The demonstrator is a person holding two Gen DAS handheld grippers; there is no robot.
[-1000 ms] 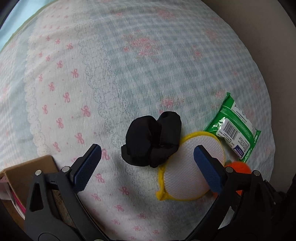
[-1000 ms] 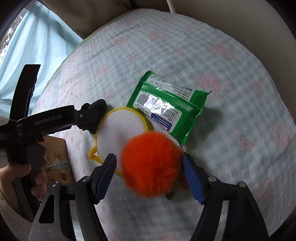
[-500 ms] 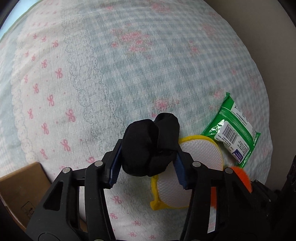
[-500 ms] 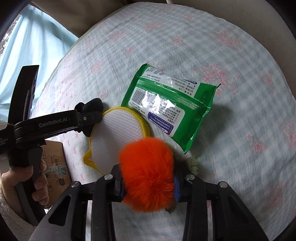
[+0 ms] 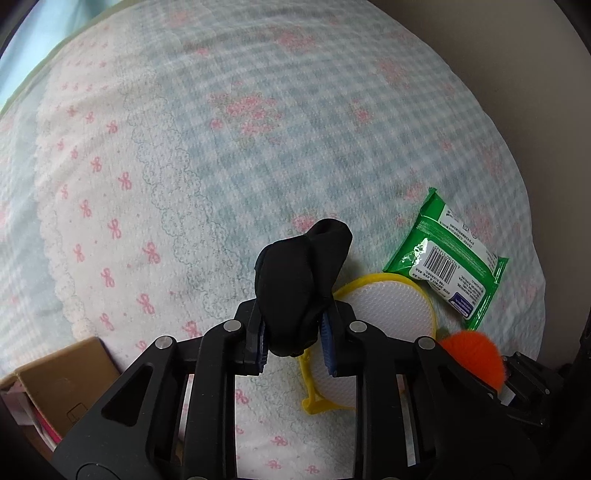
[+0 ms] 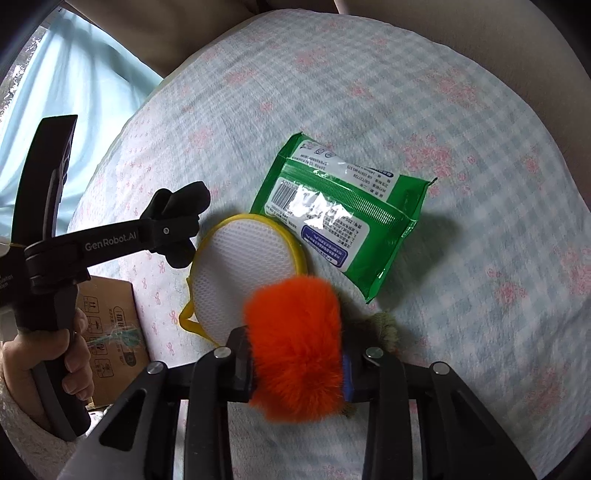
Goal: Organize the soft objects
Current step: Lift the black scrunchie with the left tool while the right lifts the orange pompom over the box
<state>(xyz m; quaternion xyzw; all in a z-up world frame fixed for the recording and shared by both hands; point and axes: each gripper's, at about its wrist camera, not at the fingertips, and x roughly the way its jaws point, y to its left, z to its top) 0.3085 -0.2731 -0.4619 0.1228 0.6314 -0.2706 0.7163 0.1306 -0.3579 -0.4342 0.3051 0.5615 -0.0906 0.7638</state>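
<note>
My left gripper (image 5: 295, 341) is shut on a bundle of black cloth (image 5: 297, 284) and holds it over the bedspread; it also shows in the right wrist view (image 6: 177, 225). My right gripper (image 6: 297, 369) is shut on a fluffy orange pom-pom (image 6: 295, 343), which also shows in the left wrist view (image 5: 472, 354). A round white pad with a yellow rim (image 6: 243, 269) lies on the bed between both grippers. A green pack of wet wipes (image 6: 340, 218) lies just beyond the pad, partly over its edge.
The bed is covered by a checked and bow-patterned spread (image 5: 221, 147). A brown cardboard box (image 5: 59, 391) stands at the lower left, also in the right wrist view (image 6: 110, 325). A beige wall (image 6: 480, 22) lies beyond the bed.
Both grippers went from open to shut: the left closed on the black cloth and lifted it, the right closed on the orange pom-pom and squeezed it narrower.
</note>
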